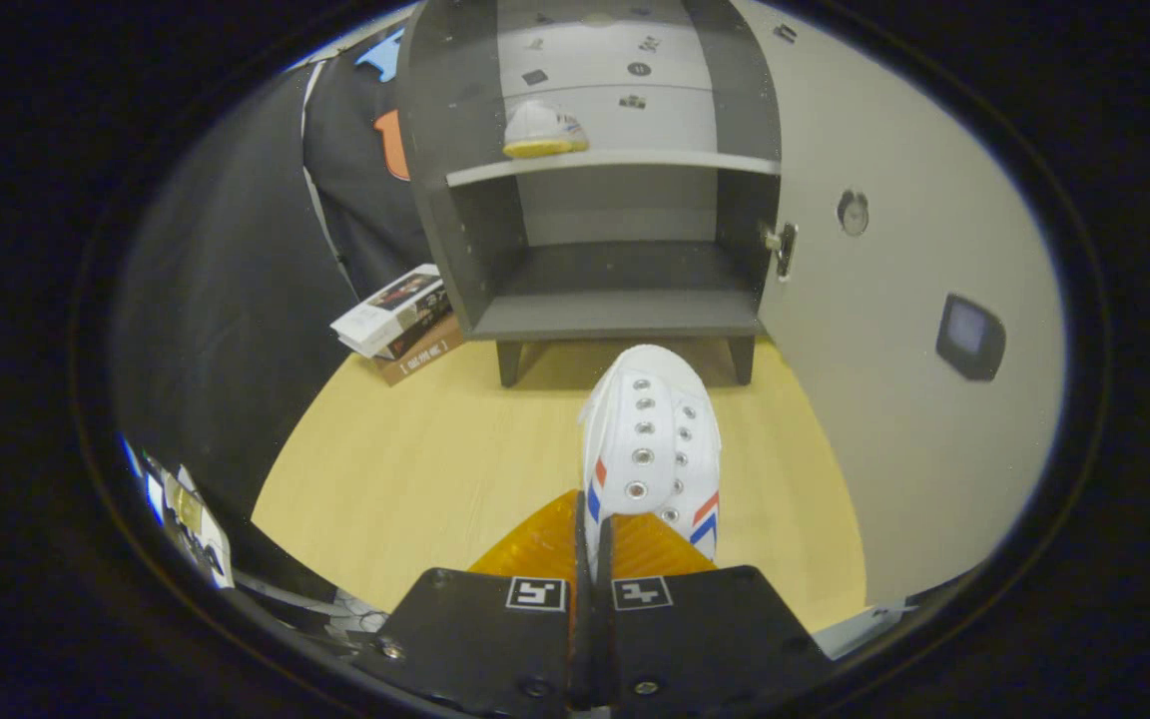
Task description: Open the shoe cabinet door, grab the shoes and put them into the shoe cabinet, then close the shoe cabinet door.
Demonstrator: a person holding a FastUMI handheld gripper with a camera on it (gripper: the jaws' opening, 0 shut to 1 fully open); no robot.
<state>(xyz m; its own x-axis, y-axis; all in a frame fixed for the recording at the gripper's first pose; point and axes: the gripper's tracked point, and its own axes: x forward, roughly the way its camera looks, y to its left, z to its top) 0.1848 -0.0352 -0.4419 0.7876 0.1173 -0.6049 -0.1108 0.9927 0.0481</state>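
My gripper (593, 529) is shut on the rear edge of a white canvas shoe (647, 439) with red and blue side stripes; the shoe points away from me toward the cabinet, above the wooden floor. The dark grey shoe cabinet (615, 315) stands just beyond the shoe, with its light door (894, 330) swung open on the right. A second white shoe with a yellow sole (543, 130) rests on the cabinet's upper shelf (615, 163). The lower shelf lies bare, straight ahead of the held shoe's toe.
A stack of books (402, 322) lies on the floor left of the cabinet's leg. The open door carries a round knob (853, 211) and a dark square patch (970, 336). Pale wooden floor (415, 459) spreads left of the shoe.
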